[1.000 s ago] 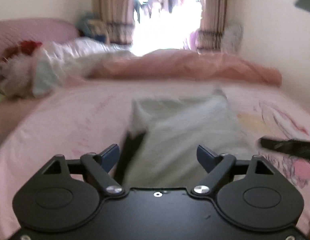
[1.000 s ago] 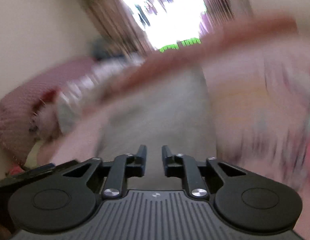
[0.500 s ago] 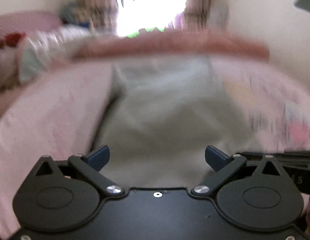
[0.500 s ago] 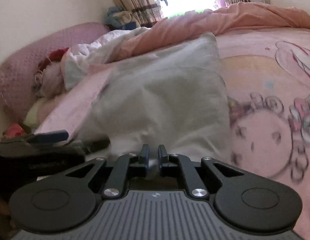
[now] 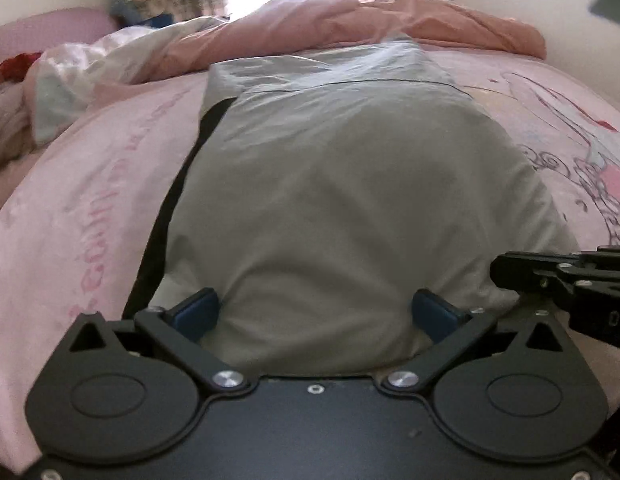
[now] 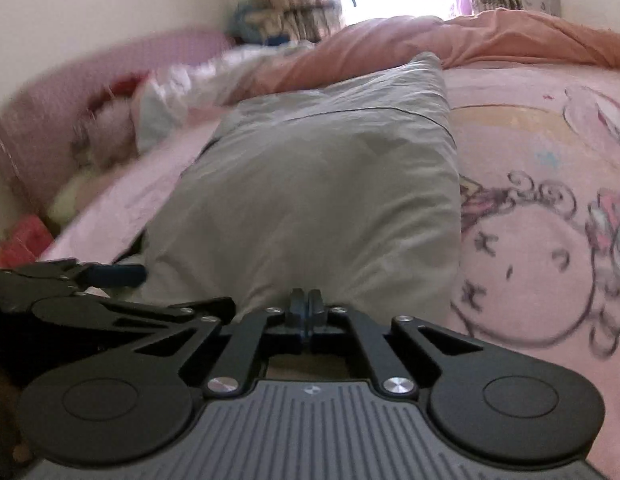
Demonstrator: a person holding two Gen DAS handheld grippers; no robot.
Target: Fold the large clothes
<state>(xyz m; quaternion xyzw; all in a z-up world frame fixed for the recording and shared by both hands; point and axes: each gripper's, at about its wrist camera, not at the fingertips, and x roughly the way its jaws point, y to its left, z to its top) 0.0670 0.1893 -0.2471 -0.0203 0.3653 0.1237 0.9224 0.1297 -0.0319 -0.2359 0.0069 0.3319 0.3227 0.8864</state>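
On the pink bed (image 5: 90, 184), the grey garment (image 5: 342, 184) is lying lengthwise as a long folded panel, running from the near edge toward the far peach quilt (image 5: 390, 28). I am working at its near hem. My left gripper (image 5: 316, 312) is standing wide, its blue pads (image 5: 196, 308) straddling the bulging cloth without clamping it. My right gripper (image 6: 306, 306), just to the right, is pinching the hem, jaws closed together. Next, I judge, the left must close on the hem before both carry it far.
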